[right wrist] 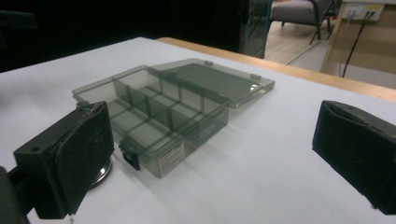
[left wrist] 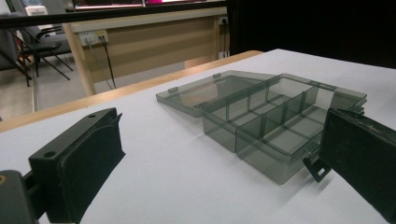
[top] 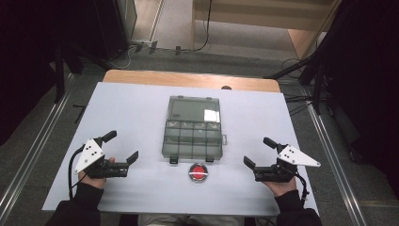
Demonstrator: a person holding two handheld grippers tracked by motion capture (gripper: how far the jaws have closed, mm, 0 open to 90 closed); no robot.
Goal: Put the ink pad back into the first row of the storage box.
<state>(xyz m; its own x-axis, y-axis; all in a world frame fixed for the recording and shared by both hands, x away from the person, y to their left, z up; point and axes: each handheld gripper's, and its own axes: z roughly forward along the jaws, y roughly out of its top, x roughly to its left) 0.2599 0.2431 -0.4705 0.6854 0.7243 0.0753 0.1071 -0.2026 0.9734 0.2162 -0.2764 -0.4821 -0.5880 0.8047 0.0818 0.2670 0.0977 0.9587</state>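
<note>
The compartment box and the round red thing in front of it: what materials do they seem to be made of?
The compartment box looks like smoke-tinted transparent hard plastic with a glossy finish: the white table shows through its walls and open lid, which carries a bright reflection. The round red thing seems to have a shiny metal rim around a red centre, probably plastic; it is too small to be sure.

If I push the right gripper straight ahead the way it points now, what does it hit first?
Probably the compartment box: the right gripper hovers with its jaws open and aims at the box's near corner by a black latch. The red-topped round piece lies beside that line; depth is unclear, so it may be brushed.
</note>
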